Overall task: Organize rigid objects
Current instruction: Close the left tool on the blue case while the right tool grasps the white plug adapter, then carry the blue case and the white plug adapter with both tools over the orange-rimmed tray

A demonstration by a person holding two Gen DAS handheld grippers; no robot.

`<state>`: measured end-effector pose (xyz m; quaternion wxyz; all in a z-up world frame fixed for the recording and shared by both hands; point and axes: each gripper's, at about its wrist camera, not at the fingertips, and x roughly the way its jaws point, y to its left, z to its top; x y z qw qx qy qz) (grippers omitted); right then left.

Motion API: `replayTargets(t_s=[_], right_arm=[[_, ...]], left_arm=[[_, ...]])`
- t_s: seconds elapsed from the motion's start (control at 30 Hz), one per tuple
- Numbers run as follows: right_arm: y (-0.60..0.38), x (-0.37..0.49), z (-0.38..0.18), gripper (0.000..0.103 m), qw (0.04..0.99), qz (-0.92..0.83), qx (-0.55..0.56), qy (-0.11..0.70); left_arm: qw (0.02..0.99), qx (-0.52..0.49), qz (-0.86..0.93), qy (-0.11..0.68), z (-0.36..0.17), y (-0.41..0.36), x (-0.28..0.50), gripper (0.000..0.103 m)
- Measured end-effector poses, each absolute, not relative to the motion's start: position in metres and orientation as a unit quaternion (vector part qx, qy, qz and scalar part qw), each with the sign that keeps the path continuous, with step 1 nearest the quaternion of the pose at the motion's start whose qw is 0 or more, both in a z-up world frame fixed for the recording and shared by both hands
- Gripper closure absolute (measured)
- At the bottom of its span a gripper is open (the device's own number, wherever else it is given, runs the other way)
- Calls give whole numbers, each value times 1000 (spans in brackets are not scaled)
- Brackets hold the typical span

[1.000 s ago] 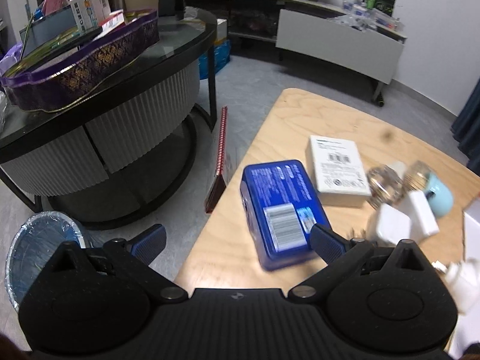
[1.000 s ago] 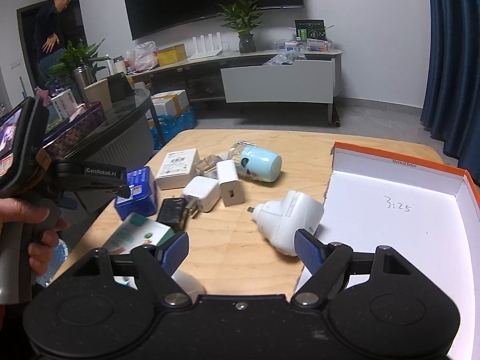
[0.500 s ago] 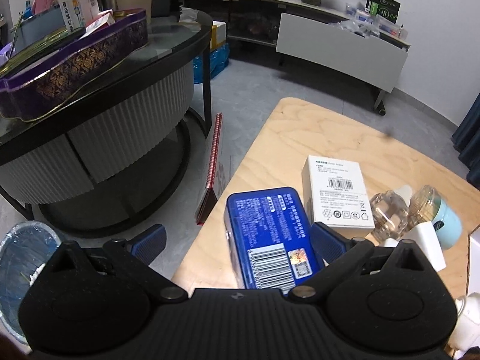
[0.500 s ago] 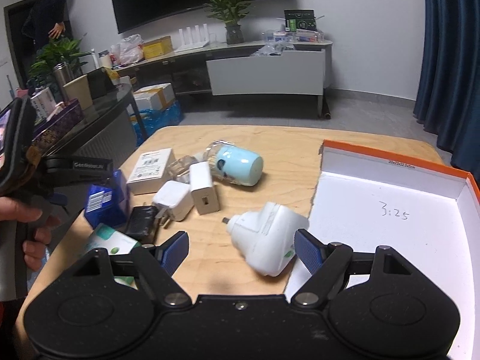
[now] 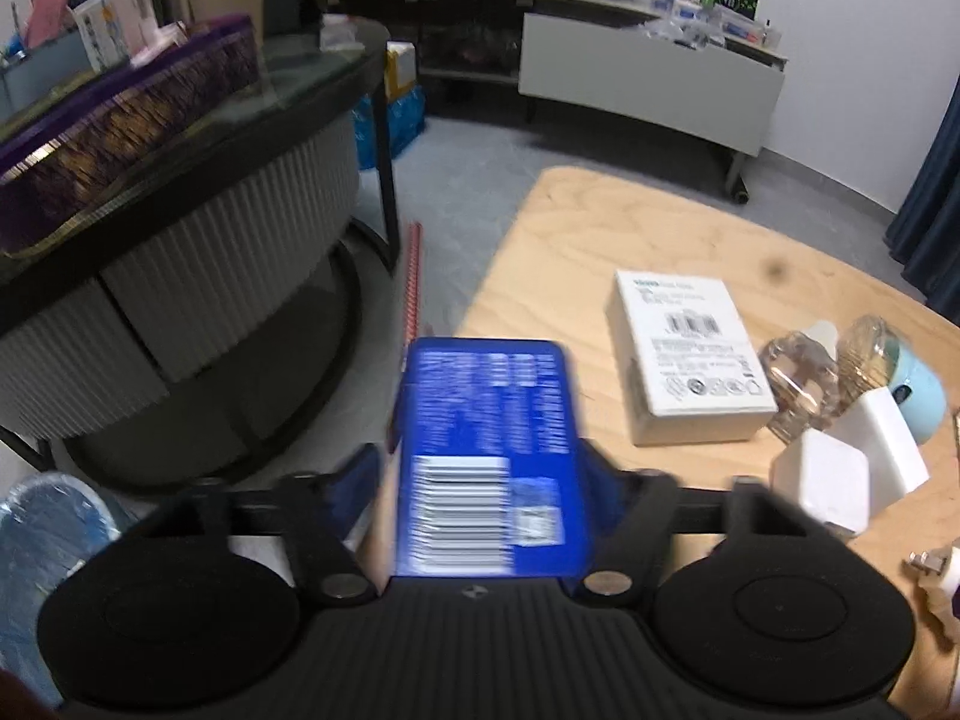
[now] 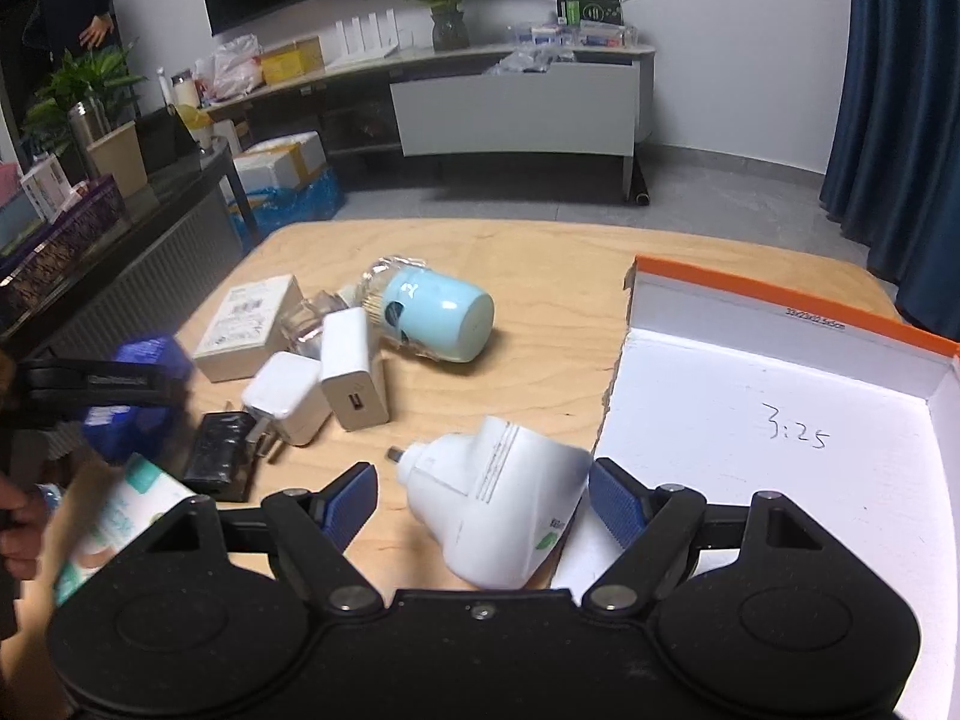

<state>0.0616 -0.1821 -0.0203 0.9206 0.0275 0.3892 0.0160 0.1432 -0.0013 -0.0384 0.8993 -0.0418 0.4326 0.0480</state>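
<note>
left gripper (image 5: 483, 474): jaws closing, blue box (image 5: 489, 456) between them, its long sides against both pads, so it is gripped. the box's top face carries dense white print and a white barcode panel; motion blur leaves none of it readable. its far end sticks out past the fingertips over the edge of the wooden table (image 5: 660, 228). in the right wrist view the same gripper appears far left, a hand (image 6: 18, 534) on its grip, pointing steeply down; lettering on its black bar is too blurred to read.

right gripper (image 6: 483, 495): jaws wide, released, pads clear of everything. a white plug-in device (image 6: 498, 510) lies on its side between the fingers, prong toward the left finger, a small green mark on its shell.

ahead and right of the left gripper: white carton (image 5: 690, 354) with barcode and fine print, illegible; two white chargers (image 5: 852, 462); pale blue canister (image 5: 918, 396) on its side.

right of the right gripper: open white tray with an orange rim (image 6: 780, 312), handwritten "3:25" on its floor.
</note>
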Motion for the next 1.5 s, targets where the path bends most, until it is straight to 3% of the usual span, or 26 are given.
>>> replayTargets(t_s=[0.3,0.8,1.5], right_arm=[[-181,73,-32,18,913,28,30,405],[-188,25,6,18,931,30,59,360],[-268,-30,39,18,944,-50,88,315]], left_arm=[[910,-32,17,413,-29,-1,126,41],[918,-30,-14,396,6,-21,75,41],[911,2,-141,388,25,-131,50,41]])
